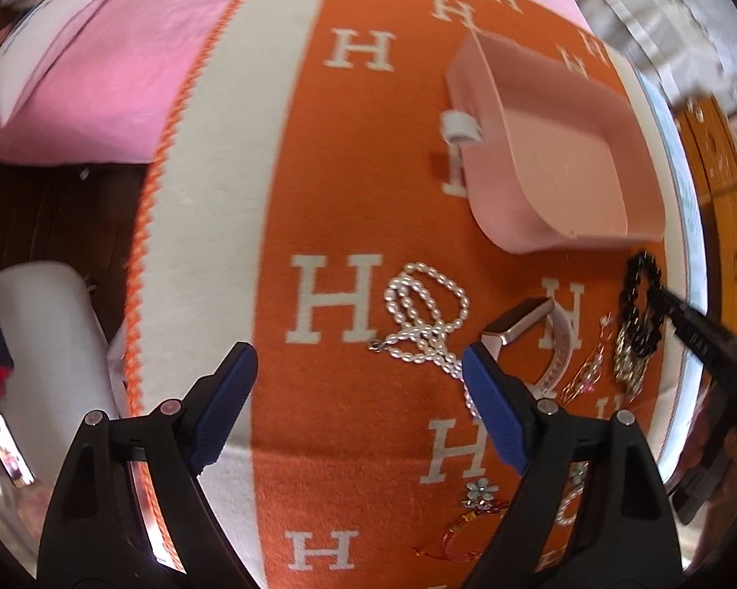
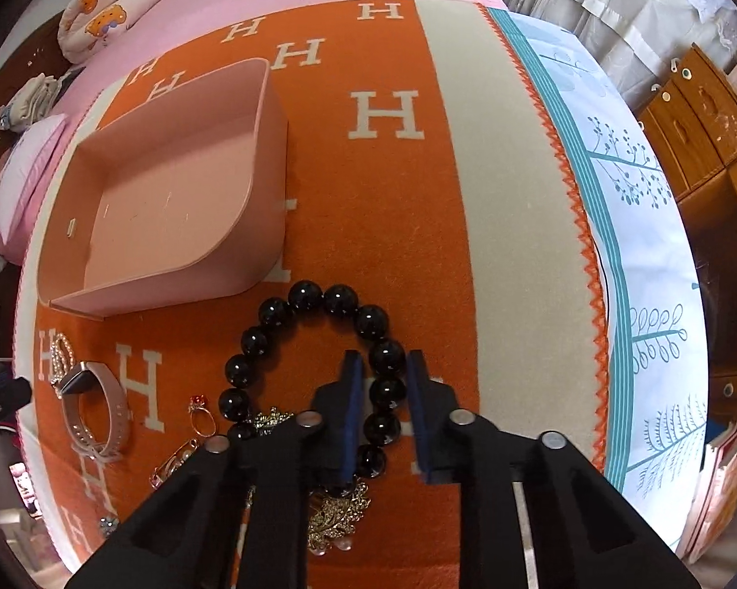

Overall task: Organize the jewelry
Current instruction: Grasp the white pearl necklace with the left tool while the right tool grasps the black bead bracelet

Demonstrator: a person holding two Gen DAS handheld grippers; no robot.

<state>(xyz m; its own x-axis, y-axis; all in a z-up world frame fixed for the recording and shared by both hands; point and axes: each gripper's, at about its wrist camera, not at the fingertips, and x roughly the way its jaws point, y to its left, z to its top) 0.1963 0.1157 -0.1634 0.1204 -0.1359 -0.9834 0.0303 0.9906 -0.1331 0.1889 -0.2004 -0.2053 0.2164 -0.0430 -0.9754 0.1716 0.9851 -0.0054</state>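
Just beside bead bracelet [image 2: 319, 343] — brooch [image 2: 336, 515], ring [image 2: 202, 414], watch [image 2: 93, 407].

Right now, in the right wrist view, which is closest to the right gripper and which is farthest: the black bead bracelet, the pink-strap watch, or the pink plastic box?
1. Black bead bracelet: between the right gripper fingers.
2. Pink-strap watch: off to the left.
3. Pink plastic box: beyond, upper left.

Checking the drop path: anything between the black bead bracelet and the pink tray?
Bare orange blanket only, per the right wrist view, between black bead bracelet and pink tray.
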